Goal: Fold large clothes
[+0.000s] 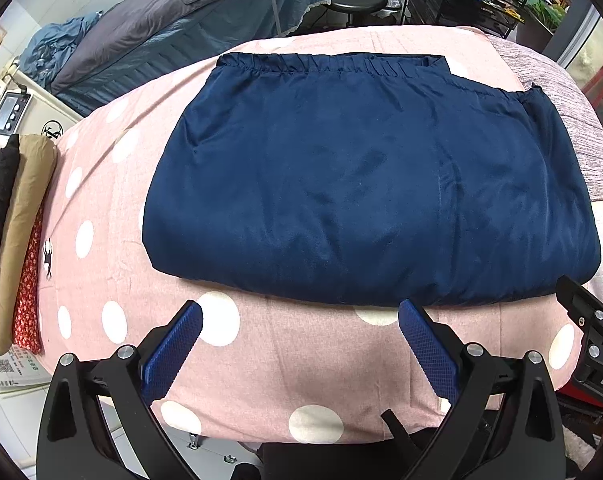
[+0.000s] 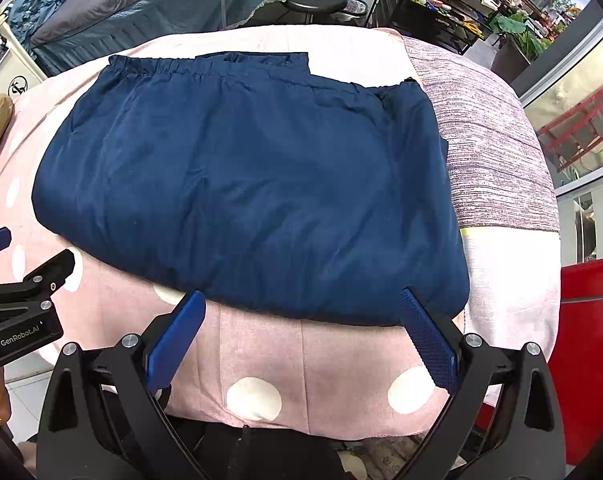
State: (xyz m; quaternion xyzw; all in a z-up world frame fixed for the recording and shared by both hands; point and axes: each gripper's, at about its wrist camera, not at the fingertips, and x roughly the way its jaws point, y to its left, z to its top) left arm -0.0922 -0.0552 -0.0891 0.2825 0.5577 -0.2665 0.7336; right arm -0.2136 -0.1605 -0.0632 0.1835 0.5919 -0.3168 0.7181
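Note:
A large navy blue garment (image 1: 365,184) with an elastic gathered edge at the far side lies folded flat on the pink polka-dot table cover (image 1: 285,368); it also shows in the right wrist view (image 2: 253,184). My left gripper (image 1: 301,312) is open and empty, hovering just in front of the garment's near folded edge. My right gripper (image 2: 301,300) is open and empty at the near right part of the same edge. The right gripper's body shows at the right of the left view (image 1: 593,332); the left gripper's body shows at the left of the right view (image 2: 25,300).
A stack of folded clothes (image 1: 17,236) in tan, black and red lies at the table's left edge. A grey striped cloth (image 2: 489,148) covers the table's right side. Behind are a bed with grey bedding (image 1: 173,20), a black stool (image 1: 357,0) and metal shelves (image 2: 453,4).

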